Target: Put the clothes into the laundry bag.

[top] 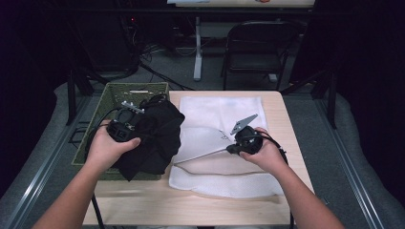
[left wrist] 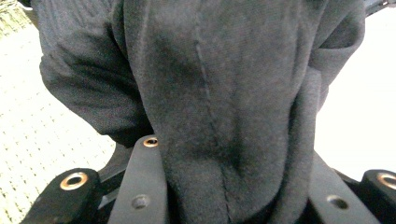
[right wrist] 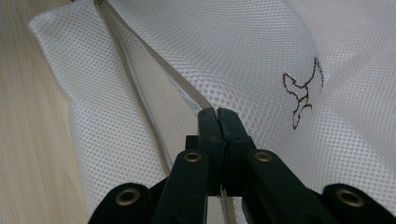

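A: What is the setting in the high view?

B: A dim room with a folding chair [top: 258, 45] beyond a light wooden table [top: 143, 205]. A green woven basket [top: 114, 93] sits at the table's left edge. A white mesh bag [top: 224, 112] lies spread over the tabletop, its long axis running away from the person.

A: And the hands there?

B: The left gripper [top: 125, 125] has a black garment [top: 160, 136] bunched around its tips, hanging over the basket's rim. The right gripper [top: 230, 150] points left and has hold of the bag's lifted edge.

A: The left gripper view?

B: Dark fleece cloth rises straight out from between the jaws, clamped there with the jaws partly apart around the thick fold. A seam runs up its middle. The pale weave of the basket lies to the left of the fingers [left wrist: 142, 186].

A: The right gripper view?

B: The jaws are pressed together on the mesh bag's edge, right at the fingertips [right wrist: 208, 135]. The bag's zip line runs away up-left from them. A small brown embroidered mark [right wrist: 302, 93] sits up to the right of the tips; I can't read it as lettering.
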A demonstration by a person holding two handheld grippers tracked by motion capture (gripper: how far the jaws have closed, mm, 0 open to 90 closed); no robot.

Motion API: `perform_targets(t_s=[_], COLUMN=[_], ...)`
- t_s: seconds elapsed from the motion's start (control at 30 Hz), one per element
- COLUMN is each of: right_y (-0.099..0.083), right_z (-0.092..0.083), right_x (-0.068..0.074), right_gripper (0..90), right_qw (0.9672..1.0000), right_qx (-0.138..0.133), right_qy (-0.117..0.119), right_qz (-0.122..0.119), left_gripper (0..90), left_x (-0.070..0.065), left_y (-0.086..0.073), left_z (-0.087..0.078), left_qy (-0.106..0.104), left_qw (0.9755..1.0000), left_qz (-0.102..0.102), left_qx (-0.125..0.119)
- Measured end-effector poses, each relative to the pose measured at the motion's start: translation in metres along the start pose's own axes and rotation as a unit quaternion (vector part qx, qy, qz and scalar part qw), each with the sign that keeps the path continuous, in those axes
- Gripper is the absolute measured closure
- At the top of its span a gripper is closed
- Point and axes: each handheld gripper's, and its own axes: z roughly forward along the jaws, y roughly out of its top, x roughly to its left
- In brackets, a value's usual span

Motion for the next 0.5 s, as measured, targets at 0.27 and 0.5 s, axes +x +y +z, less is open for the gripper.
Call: perform_targets(t_s=[0.27,0.5], right_y=[0.000,0.005], right_z=[-0.001,-0.004], right_x=[0.000,0.001], right_gripper=[89.2,89.2], right_qw=[1.0000,1.0000], right_qx=[-0.003,-0.003], right_qy=[-0.001,-0.006], right_qz=[-0.001,-0.006], left_gripper=[68.5,68.5], left_x=[-0.006,-0.013], left_y=[-0.004,-0.009], left_z=[-0.002,-0.002], left_qy=[-0.006,-0.012], left_qw=[0.9999,0.9998], left_qz=[0.008,0.016], left_qx=[-0.002,-0.005])
